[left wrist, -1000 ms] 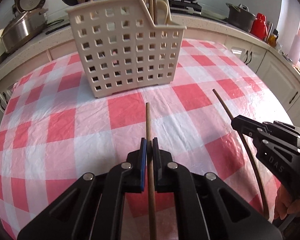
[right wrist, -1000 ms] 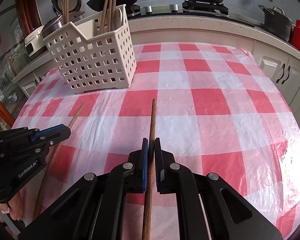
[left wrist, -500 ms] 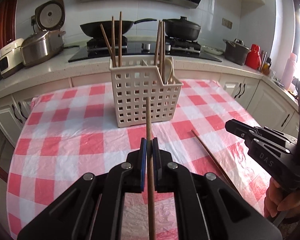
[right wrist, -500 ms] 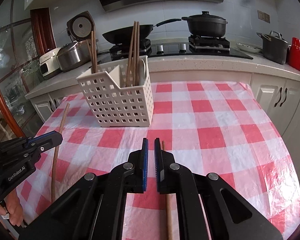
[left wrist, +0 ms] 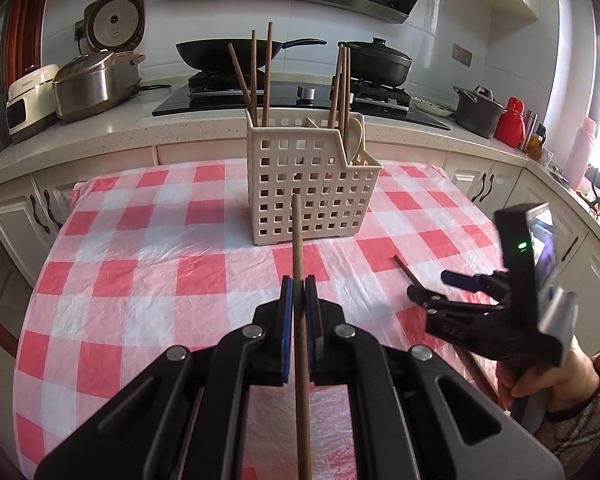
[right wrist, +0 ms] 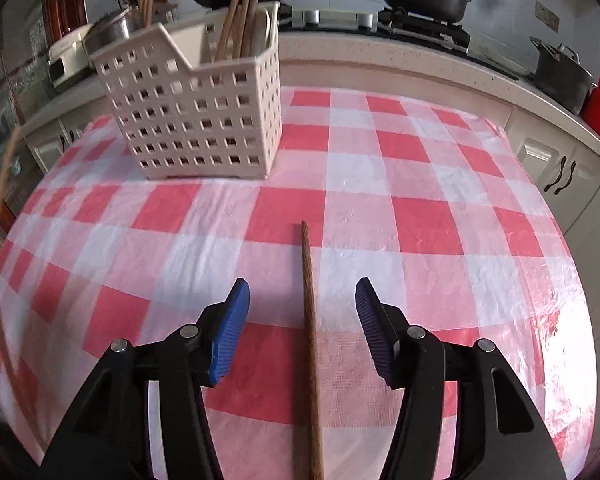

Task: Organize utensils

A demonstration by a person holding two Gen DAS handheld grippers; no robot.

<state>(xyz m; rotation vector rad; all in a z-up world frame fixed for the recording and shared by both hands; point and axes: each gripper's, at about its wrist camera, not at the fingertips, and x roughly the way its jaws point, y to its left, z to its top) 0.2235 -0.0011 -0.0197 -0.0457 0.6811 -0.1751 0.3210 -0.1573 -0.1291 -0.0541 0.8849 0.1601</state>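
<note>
The left claw [left wrist: 299, 292] is pinched on one brown chopstick [left wrist: 298, 240], whose tip points toward 12 o'clock at the white slotted basket [left wrist: 312, 184] on the checked table [left wrist: 140, 272]. The right claw [right wrist: 302, 312] is opening, and a darker chopstick [right wrist: 310, 320] lies flat on the cloth between its spread pads, untouched.

For a clean grasp the pads are best lowered evenly either side of the shaft and closed squarely, so that the stick is not rolled away. The held stick is best tipped upright before being dropped into a compartment.

Counted: one basket; three chopsticks at its 11 o'clock compartment; about three more and a pale spoon [left wrist: 354, 138] at 1 o'clock; two chopsticks outside.
</note>
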